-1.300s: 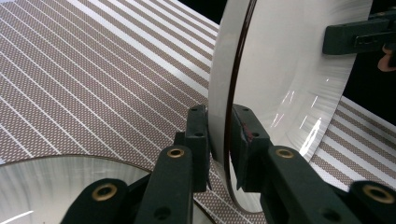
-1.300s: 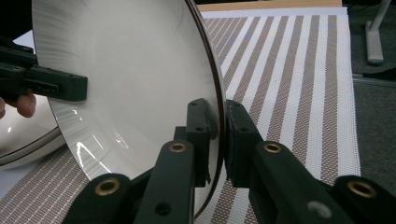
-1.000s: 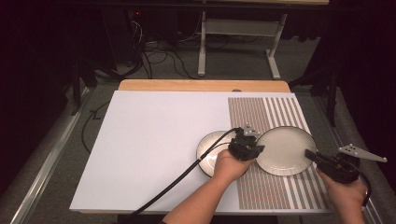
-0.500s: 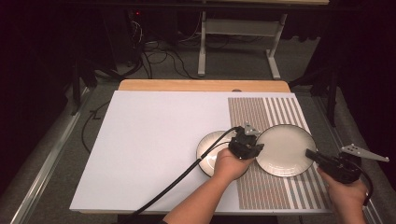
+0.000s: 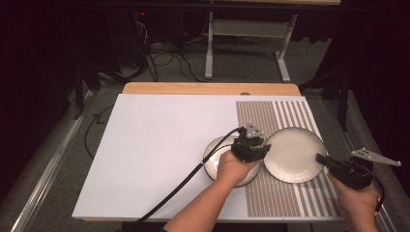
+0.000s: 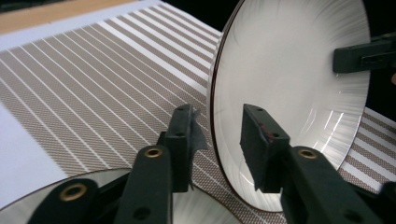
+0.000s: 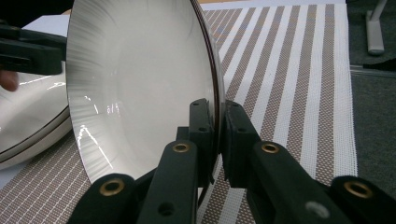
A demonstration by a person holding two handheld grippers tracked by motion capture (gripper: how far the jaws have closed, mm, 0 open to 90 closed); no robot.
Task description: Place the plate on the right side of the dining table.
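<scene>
we see right tongs clamped on right rim of dark-rimmed plate over striped placemat | left tongs just opening, straddling left rim, pads clear | second plate lies left, beside it

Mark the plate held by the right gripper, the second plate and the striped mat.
held plate (image 5: 292, 152), high view, bare centre of its face
second plate (image 5: 212, 151), high view, left rim beside the left hand
striped mat (image 7: 299, 70), right gripper view, woven stripes right of the held plate
</scene>
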